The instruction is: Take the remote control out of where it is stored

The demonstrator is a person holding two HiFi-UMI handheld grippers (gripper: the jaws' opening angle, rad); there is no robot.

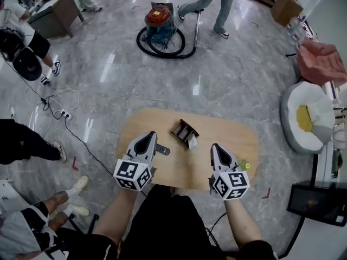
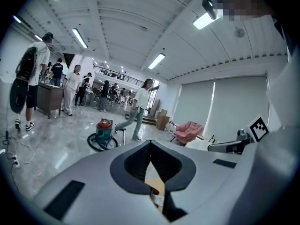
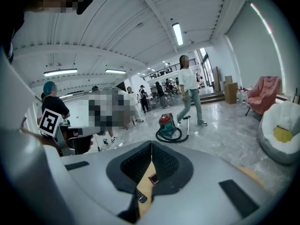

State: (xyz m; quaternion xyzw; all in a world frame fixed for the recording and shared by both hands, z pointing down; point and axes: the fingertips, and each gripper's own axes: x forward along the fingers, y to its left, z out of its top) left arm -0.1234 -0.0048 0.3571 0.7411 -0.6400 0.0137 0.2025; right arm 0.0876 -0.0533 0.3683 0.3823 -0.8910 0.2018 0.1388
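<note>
No words, brand names or numbers can be read anywhere around you. The only printed signs are black-and-white square code markers, on the cube of your left gripper point(image 1: 149, 137) and on that of your right gripper point(image 1: 217, 147). The white tag point(image 1: 192, 141) beside the brown holder point(image 1: 182, 130) is too small to read.

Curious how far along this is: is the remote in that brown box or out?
Out. The remote lies flat on the table, apart from the brown box.
</note>
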